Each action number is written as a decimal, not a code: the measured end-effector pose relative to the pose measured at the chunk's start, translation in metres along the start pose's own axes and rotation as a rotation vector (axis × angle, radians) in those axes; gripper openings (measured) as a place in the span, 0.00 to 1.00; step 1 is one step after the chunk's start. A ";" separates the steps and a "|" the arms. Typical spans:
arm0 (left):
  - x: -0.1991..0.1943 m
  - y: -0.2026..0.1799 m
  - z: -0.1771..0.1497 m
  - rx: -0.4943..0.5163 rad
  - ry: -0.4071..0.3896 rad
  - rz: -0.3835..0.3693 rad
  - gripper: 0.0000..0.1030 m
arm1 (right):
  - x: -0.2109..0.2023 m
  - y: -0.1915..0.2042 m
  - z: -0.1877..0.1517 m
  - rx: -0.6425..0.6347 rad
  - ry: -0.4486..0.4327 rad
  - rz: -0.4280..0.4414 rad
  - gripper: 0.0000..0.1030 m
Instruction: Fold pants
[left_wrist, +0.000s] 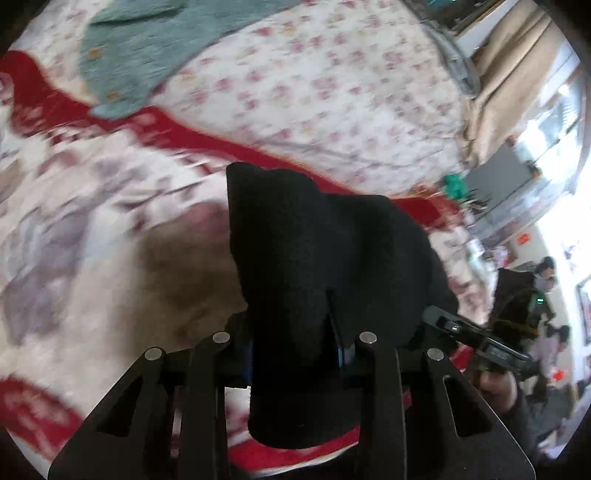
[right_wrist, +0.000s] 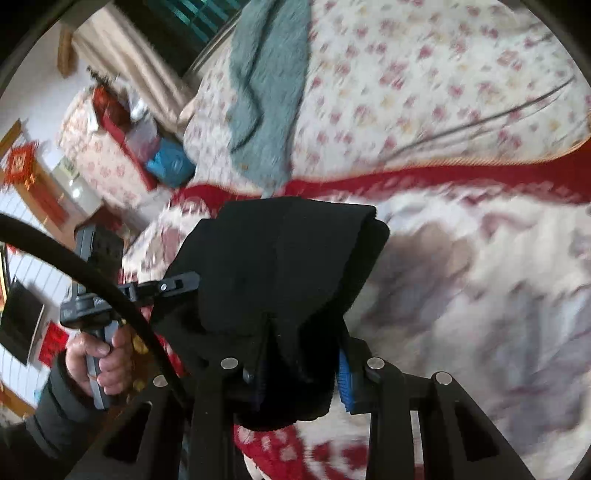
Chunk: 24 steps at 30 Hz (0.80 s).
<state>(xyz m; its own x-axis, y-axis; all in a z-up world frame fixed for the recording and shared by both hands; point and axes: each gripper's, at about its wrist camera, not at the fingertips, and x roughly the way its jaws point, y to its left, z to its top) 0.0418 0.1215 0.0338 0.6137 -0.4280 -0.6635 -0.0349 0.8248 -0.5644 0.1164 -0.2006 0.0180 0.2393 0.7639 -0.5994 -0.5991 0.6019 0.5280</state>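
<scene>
The black pants hang bunched between both grippers, lifted above the bed. My left gripper is shut on a thick fold of the pants, which hides most of its blue-padded fingers. My right gripper is shut on another fold of the same black pants; one blue finger pad shows at its right. The right gripper also shows at the right of the left wrist view, and the left gripper, held in a hand, shows at the left of the right wrist view.
The bed is covered by a white, red and grey patterned blanket and a floral quilt. A teal fleece garment lies at the far side, also in the right wrist view. Furniture and curtains stand beyond the bed.
</scene>
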 end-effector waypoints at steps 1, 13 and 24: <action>0.010 -0.012 0.007 0.008 0.011 -0.014 0.29 | -0.009 -0.007 0.007 0.006 -0.003 -0.011 0.28; 0.122 -0.009 -0.018 -0.091 0.109 -0.014 0.47 | -0.010 -0.137 -0.022 0.192 0.037 -0.036 0.50; 0.044 -0.075 -0.024 0.160 -0.001 0.198 0.74 | -0.088 -0.074 -0.042 0.057 -0.157 -0.087 0.52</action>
<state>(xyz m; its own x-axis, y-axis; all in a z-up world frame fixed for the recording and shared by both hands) 0.0528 0.0322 0.0352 0.6079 -0.2518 -0.7530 -0.0295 0.9406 -0.3383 0.1081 -0.3217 0.0063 0.4069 0.7330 -0.5452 -0.5283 0.6757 0.5142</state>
